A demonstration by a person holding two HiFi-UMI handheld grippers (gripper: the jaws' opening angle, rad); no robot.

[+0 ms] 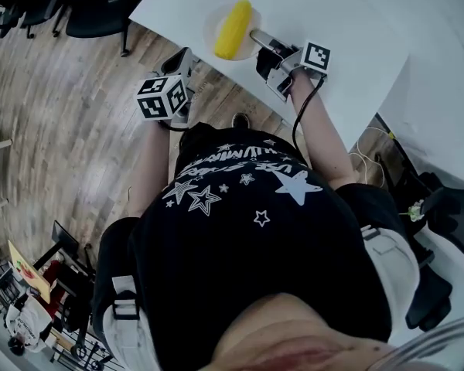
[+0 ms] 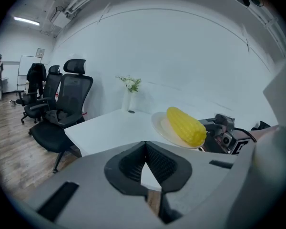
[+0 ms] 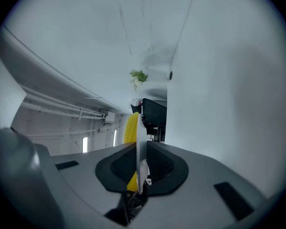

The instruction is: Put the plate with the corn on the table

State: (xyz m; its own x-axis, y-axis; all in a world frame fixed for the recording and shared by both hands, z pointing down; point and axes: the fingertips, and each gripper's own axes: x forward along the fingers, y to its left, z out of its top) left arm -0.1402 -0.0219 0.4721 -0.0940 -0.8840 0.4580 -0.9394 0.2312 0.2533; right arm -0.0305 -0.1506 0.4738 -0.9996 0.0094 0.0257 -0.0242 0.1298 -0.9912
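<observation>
Head view looks from above the person's torso, steeply down onto the table (image 1: 356, 37) corner. Left gripper view sits low off the table edge and faces across it. Right gripper view is rolled sideways, very near the plate (image 3: 141, 147) rim. I find the corn (image 1: 233, 29) in all three views.
</observation>
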